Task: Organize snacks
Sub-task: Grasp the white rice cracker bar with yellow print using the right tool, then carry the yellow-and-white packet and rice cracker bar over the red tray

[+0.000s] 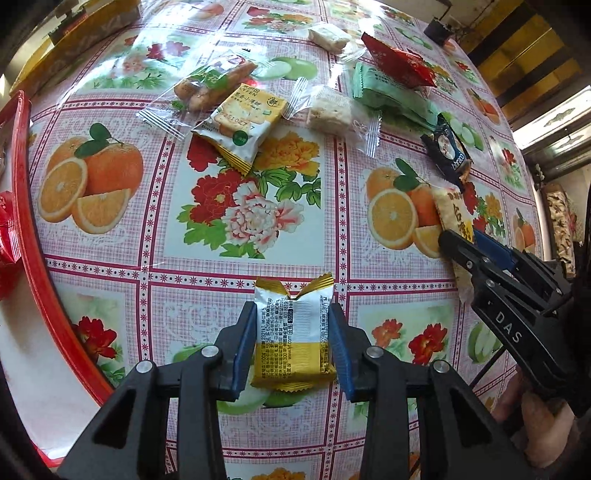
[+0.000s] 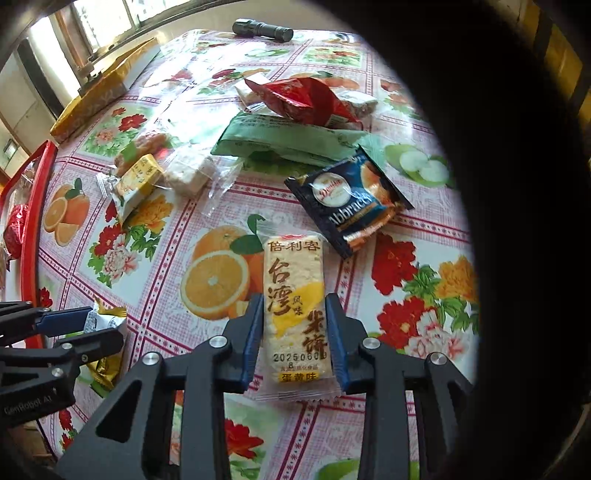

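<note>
The rice cracker [image 2: 295, 314], a long pale bar in clear film, lies on the worktop [image 2: 406, 229] over a printed orange, and the right tongs [image 2: 295, 339] are closed on its two long sides at the lower half. It looks very light and stiff but brittle, so I judge that a hard squeeze may break it; the film is smooth and may slip, therefore a hold on the long edges near the middle seems best, not on the flat sealed ends. The left tongs [image 1: 291, 347] are clamped on a small gold pack [image 1: 293, 332], silver above and yellow below, by its side edges. This one seems puffy and soft, light also, and its foil is slippery; the crimped ends would only fold if taken. Further out lie a dark cookie pack [image 2: 351, 199], a green pack [image 2: 280, 142] with a red pack [image 2: 303, 99] on top of it, a yellow biscuit pack [image 1: 240, 125] and some clear-wrapped pieces. The left view shows the red tray [image 1: 22, 206] rim at the left edge with something red inside, probably the place for the snacks, and also the right tongs from the side and the hand [image 1: 543, 432] that bears them. The right view shows instead the printed face of the cracker, a flashlight [image 2: 262, 29] at the far edge, and a big dark shape that covers its right part.
</note>
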The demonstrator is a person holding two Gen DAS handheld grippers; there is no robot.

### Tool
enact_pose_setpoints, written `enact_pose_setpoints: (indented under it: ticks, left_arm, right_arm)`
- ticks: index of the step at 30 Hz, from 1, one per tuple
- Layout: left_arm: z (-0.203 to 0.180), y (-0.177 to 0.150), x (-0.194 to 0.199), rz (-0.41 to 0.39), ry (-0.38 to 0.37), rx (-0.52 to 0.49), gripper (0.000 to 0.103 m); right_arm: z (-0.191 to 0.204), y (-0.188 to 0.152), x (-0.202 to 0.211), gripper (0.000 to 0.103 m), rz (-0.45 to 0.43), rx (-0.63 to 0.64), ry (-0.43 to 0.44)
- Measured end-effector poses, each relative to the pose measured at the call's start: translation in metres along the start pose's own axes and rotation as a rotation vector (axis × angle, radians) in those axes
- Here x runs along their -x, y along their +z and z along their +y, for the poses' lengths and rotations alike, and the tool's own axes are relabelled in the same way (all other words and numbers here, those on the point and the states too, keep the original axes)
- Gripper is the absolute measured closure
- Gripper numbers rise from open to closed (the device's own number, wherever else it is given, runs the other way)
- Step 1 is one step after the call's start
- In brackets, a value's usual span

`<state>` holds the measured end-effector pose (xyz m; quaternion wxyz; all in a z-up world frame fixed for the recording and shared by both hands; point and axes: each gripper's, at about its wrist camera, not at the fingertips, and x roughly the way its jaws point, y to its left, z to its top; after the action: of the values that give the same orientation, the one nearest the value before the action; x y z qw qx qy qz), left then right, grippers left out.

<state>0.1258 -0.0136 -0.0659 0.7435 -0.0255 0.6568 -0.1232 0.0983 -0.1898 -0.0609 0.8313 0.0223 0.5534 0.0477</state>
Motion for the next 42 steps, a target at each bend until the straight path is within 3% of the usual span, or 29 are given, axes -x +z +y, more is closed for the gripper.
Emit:
enact_pose_setpoints:
  ticks: [5, 19, 27, 31, 42]
  left_arm:
    - [0.008, -0.02, 0.006, 0.014, -0.027, -0.008, 0.066]
    - [-0.023, -0.098, 0.013, -0.029, 0.037, -0.164, 0.065]
    - [-0.031, -0.131, 0.025, -0.058, 0.031, -0.21, 0.065]
    - [-0.01, -0.143, 0.044, -0.072, 0.026, -0.206, 0.065]
    - [0.031, -0.135, 0.074, -0.127, 0.027, -0.122, 0.065]
  right_arm:
    - [-0.013, -0.031, 0.016, 0.068, -0.012, -0.022, 0.024]
    - [-0.008, -0.093, 0.05, 0.068, -0.043, -0.067, 0.091]
    - [0.008, -0.1, 0.051, 0.068, -0.039, -0.071, 0.133]
    - [0.023, -0.096, 0.051, 0.068, -0.035, -0.054, 0.164]
    - [0.072, -0.084, 0.058, 0.068, -0.039, 0.009, 0.276]
